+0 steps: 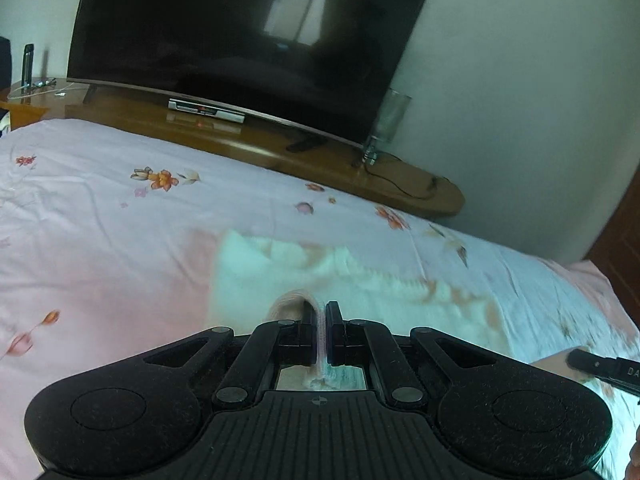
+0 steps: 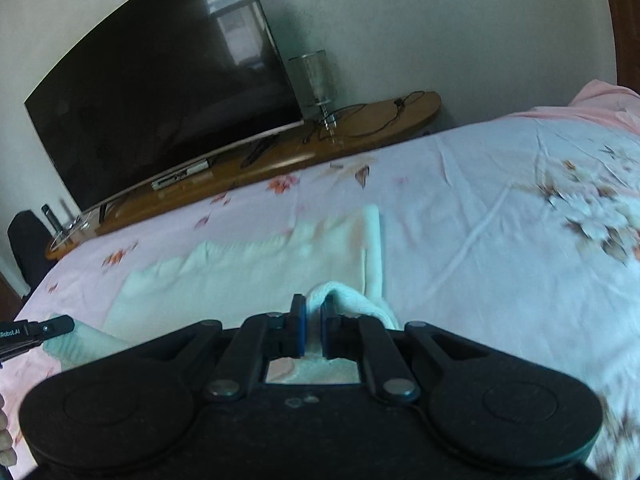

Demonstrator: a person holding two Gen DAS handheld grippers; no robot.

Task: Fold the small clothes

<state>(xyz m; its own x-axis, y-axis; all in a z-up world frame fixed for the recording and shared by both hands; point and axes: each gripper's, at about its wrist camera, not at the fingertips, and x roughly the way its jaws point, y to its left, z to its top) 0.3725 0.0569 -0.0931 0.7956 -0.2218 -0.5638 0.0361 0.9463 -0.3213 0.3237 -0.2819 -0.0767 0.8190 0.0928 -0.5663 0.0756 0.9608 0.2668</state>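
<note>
A small pale cream garment point(image 1: 280, 276) lies spread on the pink floral bedsheet point(image 1: 100, 220); it also shows in the right wrist view point(image 2: 248, 272). My left gripper point(image 1: 320, 316) is shut on a pinkish edge of the garment point(image 1: 294, 300), lifted just above the bed. My right gripper point(image 2: 314, 312) is shut on a bunched white edge of the garment point(image 2: 348, 300) at its other near corner. The right gripper's tip point(image 1: 600, 364) shows at the lower right of the left wrist view, and the left gripper's tip point(image 2: 40, 330) at the lower left of the right wrist view.
A large curved TV point(image 1: 248, 40) stands on a wooden stand point(image 1: 360, 168) beyond the bed's far edge, with a set-top box point(image 1: 206, 111), a glass lamp point(image 1: 390, 120) and cables. A wall is behind, and pink bedding is piled at the far right point(image 2: 604, 98).
</note>
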